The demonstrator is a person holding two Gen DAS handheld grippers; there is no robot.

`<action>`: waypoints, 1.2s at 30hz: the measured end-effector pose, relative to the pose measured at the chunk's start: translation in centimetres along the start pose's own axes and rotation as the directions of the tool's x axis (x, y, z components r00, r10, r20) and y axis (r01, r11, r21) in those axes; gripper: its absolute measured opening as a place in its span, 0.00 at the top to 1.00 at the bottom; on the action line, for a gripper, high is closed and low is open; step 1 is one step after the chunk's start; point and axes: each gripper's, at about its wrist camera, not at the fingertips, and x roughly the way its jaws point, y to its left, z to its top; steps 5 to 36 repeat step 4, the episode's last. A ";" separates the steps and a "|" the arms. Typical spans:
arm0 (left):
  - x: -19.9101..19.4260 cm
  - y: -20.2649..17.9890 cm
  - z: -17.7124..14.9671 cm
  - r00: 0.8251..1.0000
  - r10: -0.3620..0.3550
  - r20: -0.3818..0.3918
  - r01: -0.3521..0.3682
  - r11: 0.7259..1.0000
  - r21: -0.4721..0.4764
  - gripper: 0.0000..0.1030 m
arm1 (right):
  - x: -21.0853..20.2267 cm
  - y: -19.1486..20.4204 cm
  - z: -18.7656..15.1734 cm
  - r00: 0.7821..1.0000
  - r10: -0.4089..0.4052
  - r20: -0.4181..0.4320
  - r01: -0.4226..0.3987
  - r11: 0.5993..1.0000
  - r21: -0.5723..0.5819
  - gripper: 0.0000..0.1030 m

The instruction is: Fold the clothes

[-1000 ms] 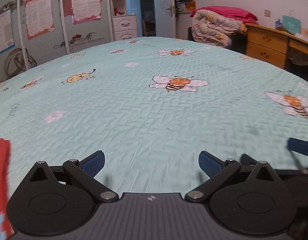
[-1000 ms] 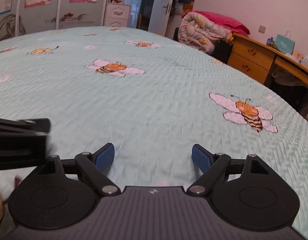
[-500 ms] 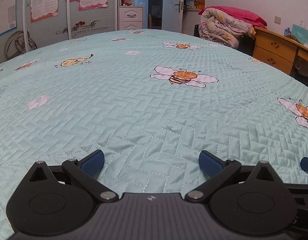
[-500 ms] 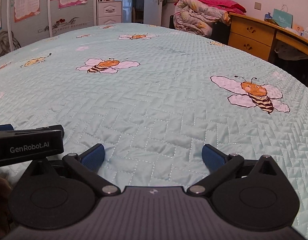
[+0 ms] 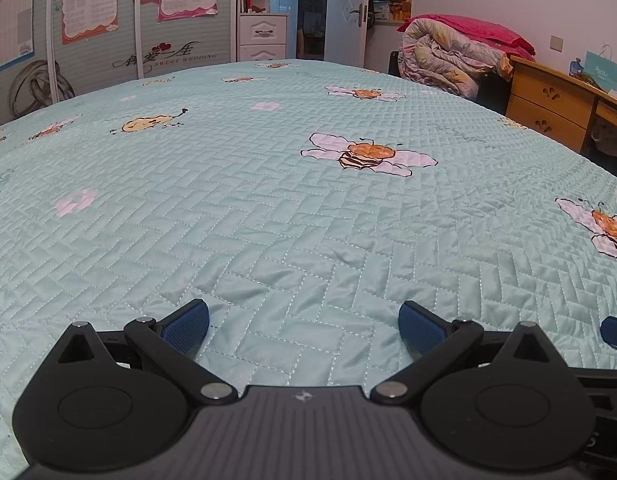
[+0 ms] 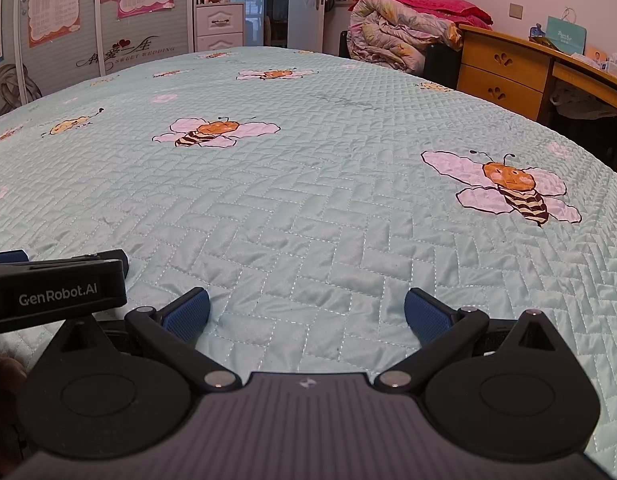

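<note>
Bedroom with a wide bed under a mint quilted bedspread (image 5: 292,216) printed with bees; rolled duvet (image 5: 448,56) at about 1 o'clock, wooden desk (image 5: 548,100) at 2 o'clock, wardrobe doors with posters (image 5: 108,20) at 11 o'clock.

Left gripper (image 5: 303,322) low over the bedspread, blue pads wide apart, nothing between them. Right gripper (image 6: 306,310) the same: pads spread fully, only bare quilt between. Seen side by side; body of the left gripper visible at 9 o'clock in the right wrist view.

No clothes visible in either view, so direction, long axis and nearer hand cannot be told. Probably lying outside the views, below or behind the cameras. Judged: no fold in hand now; next move needs first finding a garment, then bringing both open grippers to its edge.
</note>
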 end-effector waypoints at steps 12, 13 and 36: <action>0.0 0.1 -0.1 1.000 -0.001 0.002 0.001 1.000 -0.001 0.00 | 0.0 0.0 0.0 1.000 -0.001 0.001 0.001 1.000 -0.002 0.00; 0.0 0.1 -0.1 1.000 -0.001 0.002 0.001 1.000 -0.001 0.00 | 0.0 0.0 0.0 1.000 -0.001 0.001 0.001 1.000 -0.002 0.00; 0.0 0.1 -0.1 1.000 -0.001 0.002 0.001 1.000 -0.001 0.00 | 0.0 0.0 0.0 1.000 -0.001 0.001 0.001 1.000 -0.002 0.00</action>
